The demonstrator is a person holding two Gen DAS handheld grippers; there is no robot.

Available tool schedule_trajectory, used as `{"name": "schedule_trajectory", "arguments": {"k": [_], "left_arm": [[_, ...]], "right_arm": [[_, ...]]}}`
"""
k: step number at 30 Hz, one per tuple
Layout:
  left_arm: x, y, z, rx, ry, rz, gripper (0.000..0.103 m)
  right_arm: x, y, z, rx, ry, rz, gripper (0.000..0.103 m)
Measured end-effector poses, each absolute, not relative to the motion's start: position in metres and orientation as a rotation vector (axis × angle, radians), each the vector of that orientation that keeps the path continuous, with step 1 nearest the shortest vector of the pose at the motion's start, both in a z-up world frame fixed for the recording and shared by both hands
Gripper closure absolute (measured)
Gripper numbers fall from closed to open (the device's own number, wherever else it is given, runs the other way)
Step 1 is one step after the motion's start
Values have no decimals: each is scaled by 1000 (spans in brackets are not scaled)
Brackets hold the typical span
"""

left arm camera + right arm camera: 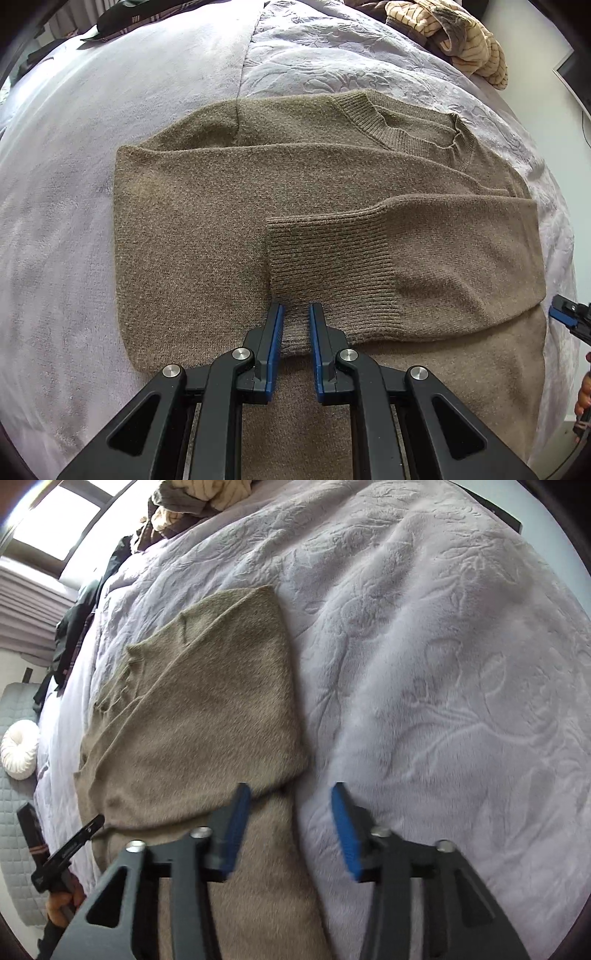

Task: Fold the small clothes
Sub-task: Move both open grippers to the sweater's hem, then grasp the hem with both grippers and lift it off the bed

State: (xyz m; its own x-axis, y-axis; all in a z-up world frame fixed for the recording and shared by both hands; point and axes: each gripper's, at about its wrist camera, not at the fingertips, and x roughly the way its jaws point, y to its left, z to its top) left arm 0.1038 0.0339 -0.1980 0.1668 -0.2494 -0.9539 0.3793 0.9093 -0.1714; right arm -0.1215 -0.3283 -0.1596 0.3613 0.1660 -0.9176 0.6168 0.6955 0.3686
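While left claw (296, 314) pinches sleeve cuff (328, 273), right claw (291, 794) spread, empty, over sweater edge (207, 701).

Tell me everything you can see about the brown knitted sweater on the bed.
The brown knitted sweater lies flat on the lilac embossed bedspread, partly folded. Its ribbed collar points away, and one sleeve is folded across the body, ending in a ribbed cuff. The left hand-held gripper pinches the cuff's edge.
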Motion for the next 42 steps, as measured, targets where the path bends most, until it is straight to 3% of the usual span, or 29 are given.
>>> {"name": "schedule_trajectory", "arguments": {"k": [4,18,19,20,21,22,34,42], "left_arm": [[104,33,-198,120,1335,-446,88],[80,29,-179,201,1374,-418,88],[74,29,-177,208,1378,-417,81],[69,30,-175,213,1380,-415,39],[64,32,-173,217,1377,-403,12],[59,34,-169,220,1356,-385,2],[1,73,-156,231,1405,-333,1],[-37,115,-167,157,1556,-395,1]], "right_arm": [[-129,-319,-157,809,1198,-316,51],[-129,-281,-148,812,1246,-233,36],[-129,-278,-146,812,1249,-223,36],[-129,-275,-144,810,1250,-216,32],[-130,-272,-143,808,1251,-209,30],[-130,-268,-141,807,1252,-198,28],[-149,-240,-136,829,1294,-131,28],[-177,-228,-140,866,1342,-70,28]]}}
